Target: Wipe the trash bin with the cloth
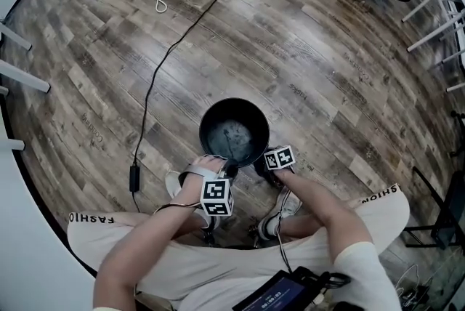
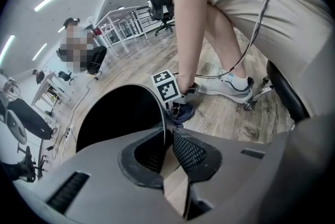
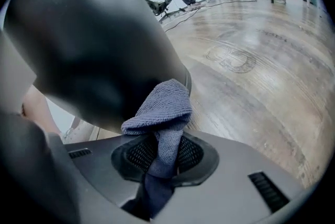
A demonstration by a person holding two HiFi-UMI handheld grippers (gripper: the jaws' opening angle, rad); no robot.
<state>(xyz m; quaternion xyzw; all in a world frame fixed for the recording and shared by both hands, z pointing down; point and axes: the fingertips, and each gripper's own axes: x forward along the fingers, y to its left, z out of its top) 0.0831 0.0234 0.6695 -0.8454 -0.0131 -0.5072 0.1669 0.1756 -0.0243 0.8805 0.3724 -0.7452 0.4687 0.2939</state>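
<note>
Head view: a round black trash bin (image 1: 234,131) is set on a wood-plank floor (image 1: 327,70). Its thin rim is pinched by the fingers of the left gripper (image 2: 167,136); a ribbed blue-grey cloth (image 3: 159,113) is clamped by those of the right gripper (image 3: 162,154), at its smooth wall.

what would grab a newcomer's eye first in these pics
The black trash bin on the wood floor, just ahead of the person's shoes, sits mid head view. The left gripper is clamped on its rim, and the right gripper pinches a blue-grey cloth at the bin's outer wall.
</note>
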